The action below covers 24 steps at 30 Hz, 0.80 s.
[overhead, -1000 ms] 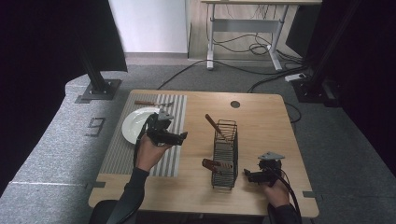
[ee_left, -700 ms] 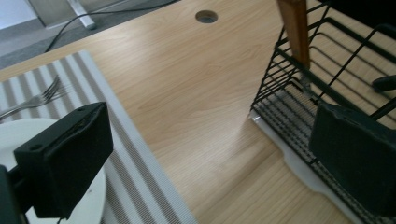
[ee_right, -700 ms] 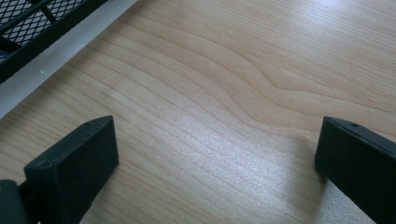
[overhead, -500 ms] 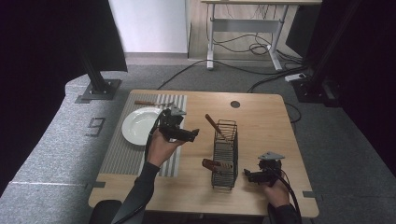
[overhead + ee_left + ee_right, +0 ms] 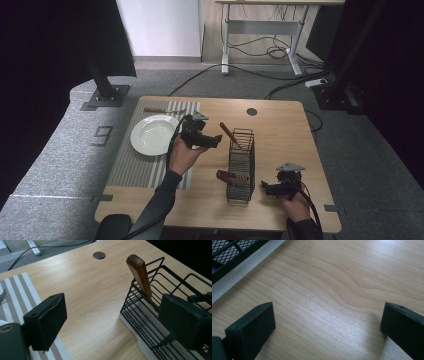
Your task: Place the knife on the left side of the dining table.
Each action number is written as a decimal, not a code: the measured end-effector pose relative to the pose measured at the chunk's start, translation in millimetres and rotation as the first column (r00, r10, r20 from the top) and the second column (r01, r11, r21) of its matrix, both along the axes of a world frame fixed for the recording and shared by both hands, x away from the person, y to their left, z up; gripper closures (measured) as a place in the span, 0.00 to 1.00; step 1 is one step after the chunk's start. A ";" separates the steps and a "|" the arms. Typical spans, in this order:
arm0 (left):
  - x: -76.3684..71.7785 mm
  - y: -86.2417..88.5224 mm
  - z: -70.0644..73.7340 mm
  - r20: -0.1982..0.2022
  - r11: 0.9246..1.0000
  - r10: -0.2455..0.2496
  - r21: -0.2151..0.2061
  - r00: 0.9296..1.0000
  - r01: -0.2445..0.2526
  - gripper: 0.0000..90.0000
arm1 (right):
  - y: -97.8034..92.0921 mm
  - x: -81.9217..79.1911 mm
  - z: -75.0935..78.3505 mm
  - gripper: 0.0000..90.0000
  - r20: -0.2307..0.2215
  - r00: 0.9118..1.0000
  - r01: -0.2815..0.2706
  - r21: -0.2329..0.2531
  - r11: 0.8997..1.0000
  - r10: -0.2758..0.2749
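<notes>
Left gripper (image 5: 212,142) (jaws wide apart) has moved toward wire basket (image 5: 241,165).

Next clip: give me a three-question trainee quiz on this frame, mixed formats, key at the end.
1. True or false: the left tool is shut on the wooden handle.
2. Where does the white plate lie? A) in the wire basket B) on the striped placemat C) on the floor
3. Fill in: beneath the right tool lies bare ____.

Key: 1 false, it is open beside the handle; 2 B; 3 tabletop.
</notes>
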<state>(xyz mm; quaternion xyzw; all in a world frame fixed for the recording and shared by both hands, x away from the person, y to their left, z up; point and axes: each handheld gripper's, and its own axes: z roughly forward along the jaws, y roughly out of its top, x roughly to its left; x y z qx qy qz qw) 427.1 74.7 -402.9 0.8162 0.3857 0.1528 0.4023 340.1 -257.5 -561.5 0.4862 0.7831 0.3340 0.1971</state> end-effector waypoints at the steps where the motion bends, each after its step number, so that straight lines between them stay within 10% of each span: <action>1: 0.8 -1.2 -0.3 -0.003 1.000 -0.001 -0.011 1.000 0.001 0.11 | 0.0 0.0 0.0 0.00 0.000 1.000 0.000 0.000 1.000 0.000; 24: 17.3 -15.8 -9.0 -0.122 0.967 -0.020 -0.256 0.992 -0.012 0.49 | 0.0 0.0 0.0 0.00 0.000 1.000 0.000 0.000 1.000 0.000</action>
